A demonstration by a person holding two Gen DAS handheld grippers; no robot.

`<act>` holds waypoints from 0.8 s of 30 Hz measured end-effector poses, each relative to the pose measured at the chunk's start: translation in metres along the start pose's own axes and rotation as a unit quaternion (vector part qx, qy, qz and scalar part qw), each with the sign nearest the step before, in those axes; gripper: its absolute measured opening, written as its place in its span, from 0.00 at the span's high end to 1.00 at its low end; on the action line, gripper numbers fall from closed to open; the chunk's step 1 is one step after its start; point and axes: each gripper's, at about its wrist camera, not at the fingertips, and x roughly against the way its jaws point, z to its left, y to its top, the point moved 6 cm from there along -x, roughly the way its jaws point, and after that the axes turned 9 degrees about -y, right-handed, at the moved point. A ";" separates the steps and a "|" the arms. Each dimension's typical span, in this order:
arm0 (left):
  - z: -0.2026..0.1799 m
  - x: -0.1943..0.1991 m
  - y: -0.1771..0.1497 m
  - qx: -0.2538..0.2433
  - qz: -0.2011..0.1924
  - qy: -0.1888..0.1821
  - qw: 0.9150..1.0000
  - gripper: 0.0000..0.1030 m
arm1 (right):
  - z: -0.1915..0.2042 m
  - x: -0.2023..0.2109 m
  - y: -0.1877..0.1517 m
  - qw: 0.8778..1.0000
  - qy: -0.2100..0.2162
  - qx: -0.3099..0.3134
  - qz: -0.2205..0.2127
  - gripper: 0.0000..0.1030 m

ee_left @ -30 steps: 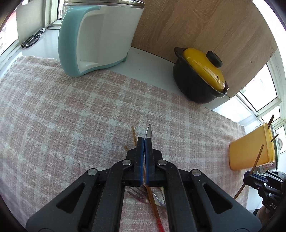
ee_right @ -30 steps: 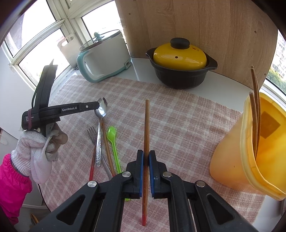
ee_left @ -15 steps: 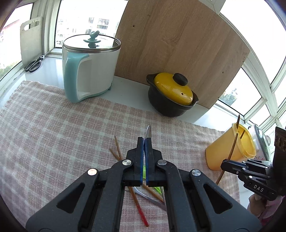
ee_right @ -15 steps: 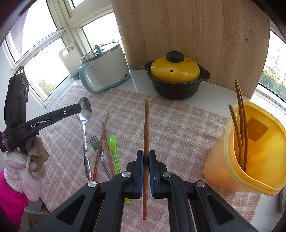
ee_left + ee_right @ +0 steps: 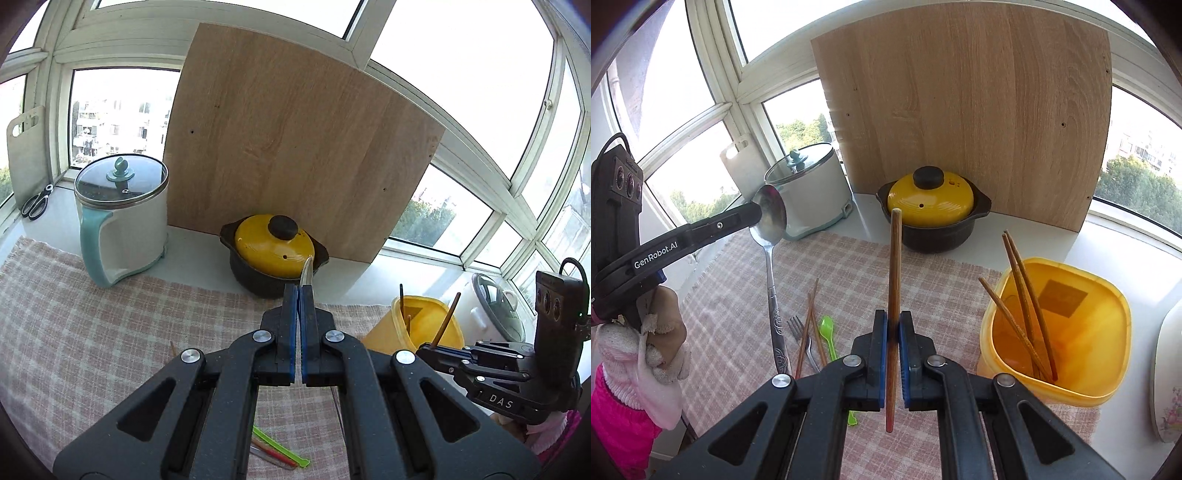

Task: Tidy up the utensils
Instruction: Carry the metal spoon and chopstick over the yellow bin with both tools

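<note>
My left gripper [image 5: 298, 295] is shut on a metal spoon [image 5: 770, 225], held by its bowl with the handle hanging down, high above the checked cloth; the spoon's edge [image 5: 306, 271] pokes past the pads. My right gripper [image 5: 894, 325] is shut on a wooden chopstick [image 5: 894, 266], upright above the cloth, left of the yellow tub [image 5: 1071, 387]. The tub [image 5: 417, 325] holds three chopsticks [image 5: 1027, 295]. On the cloth lie a fork [image 5: 798, 326], two chopsticks [image 5: 810, 317] and a green plastic spoon [image 5: 827, 332].
A black pot with a yellow lid [image 5: 932, 206] and a white-and-teal cooker [image 5: 812, 192] stand at the back before a wooden board [image 5: 960, 110]. Scissors [image 5: 35, 205] lie on the sill. A white dish [image 5: 1167, 376] sits right of the tub.
Both grippers have risen and tilted up. The left one lifted the spoon well clear of the cloth; the right one carried its chopstick nearer the tub.
</note>
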 end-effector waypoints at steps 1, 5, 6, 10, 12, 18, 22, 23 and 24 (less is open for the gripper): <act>-0.007 -0.002 0.003 -0.004 -0.004 -0.004 1.000 1.00 | -0.004 0.006 0.001 1.000 0.001 -0.003 -0.003 0.97; -0.033 -0.011 0.015 -0.012 -0.014 -0.023 1.000 1.00 | -0.025 0.031 0.010 1.000 0.002 -0.019 -0.018 0.97; -0.039 -0.015 0.017 -0.012 -0.016 -0.028 0.999 1.00 | -0.031 0.037 0.012 1.000 0.000 -0.021 -0.022 0.97; -0.062 -0.031 0.027 -0.017 -0.025 -0.041 0.999 1.00 | -0.057 0.062 0.022 0.999 -0.014 -0.026 -0.041 0.97; -0.074 -0.039 0.030 -0.021 -0.029 -0.046 0.998 1.00 | -0.070 0.075 0.028 0.998 -0.023 -0.027 -0.053 0.97; -0.105 -0.064 0.036 -0.034 -0.042 -0.048 0.997 1.00 | -0.109 0.099 0.050 0.994 -0.049 -0.035 -0.086 0.97; -0.119 -0.088 0.036 -0.041 -0.041 -0.037 0.998 1.00 | -0.127 0.099 0.062 0.993 -0.063 -0.036 -0.097 0.97; -0.121 -0.094 0.036 -0.041 -0.041 -0.035 0.998 1.00 | -0.130 0.096 0.064 0.992 -0.068 -0.033 -0.097 0.97; -0.123 -0.100 0.035 -0.042 -0.040 -0.032 0.998 1.00 | -0.134 0.093 0.066 0.992 -0.074 -0.032 -0.097 0.97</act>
